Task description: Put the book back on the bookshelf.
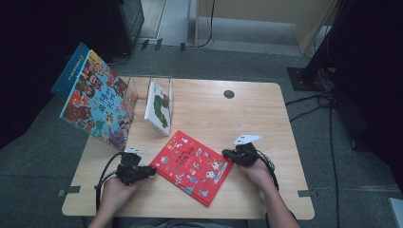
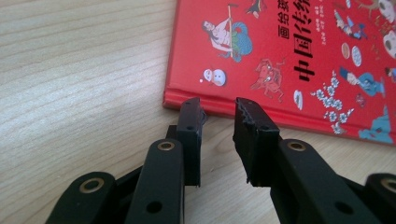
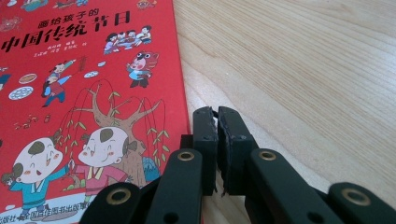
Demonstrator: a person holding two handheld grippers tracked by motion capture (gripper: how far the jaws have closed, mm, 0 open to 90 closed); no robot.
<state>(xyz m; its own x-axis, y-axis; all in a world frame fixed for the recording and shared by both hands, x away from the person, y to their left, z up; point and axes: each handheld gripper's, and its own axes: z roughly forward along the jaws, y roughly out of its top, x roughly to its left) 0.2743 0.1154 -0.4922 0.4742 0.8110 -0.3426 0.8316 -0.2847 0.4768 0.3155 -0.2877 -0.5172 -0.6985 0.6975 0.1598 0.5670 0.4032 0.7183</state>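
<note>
A red picture book (image 1: 194,166) lies flat on the wooden table (image 1: 214,109), turned at an angle. My left gripper (image 1: 151,171) rests on the table just off the book's left edge; in the left gripper view its jaws stand a little apart, open (image 2: 218,112), with the red book (image 2: 289,60) right in front of the tips and nothing between them. My right gripper (image 1: 225,154) sits at the book's right edge. In the right gripper view its jaws are pressed together (image 3: 216,114) beside the red cover (image 3: 88,93), holding nothing.
A clear bookstand (image 1: 164,95) at the table's back left holds a white book with a green caterpillar (image 1: 159,108). A large colourful picture book (image 1: 97,97) leans off the table's left side. A dark round grommet (image 1: 229,94) sits near the far edge.
</note>
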